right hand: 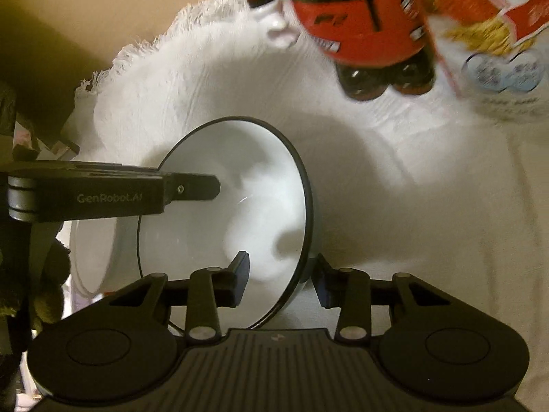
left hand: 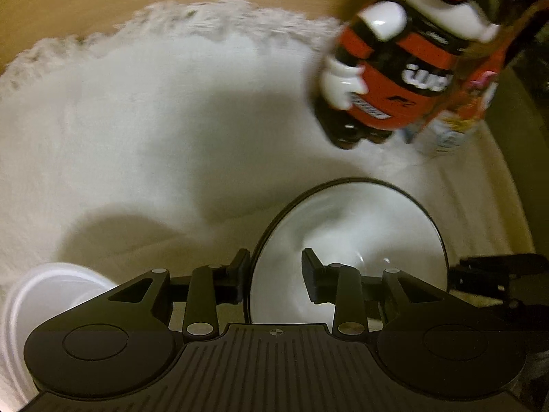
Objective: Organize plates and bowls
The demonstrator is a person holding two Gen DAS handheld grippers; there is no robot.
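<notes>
Only the left wrist view shows a white plate [left hand: 44, 295] at seven o'clock, off the bowl's left side. The right wrist view alone shows the left gripper [right hand: 206, 187] reaching in from nine o'clock over the bowl's far rim.

The bowl [right hand: 212, 213], white inside with a thin dark rim, stands tilted on a white cloth [right hand: 394, 206]. The right gripper [right hand: 279, 281] has one finger inside and one outside the wall, apparently pinching it. The left gripper's fingers straddle the opposite rim, half open; contact is unclear. A red toy figure [left hand: 387, 79] stands at one o'clock.
</notes>
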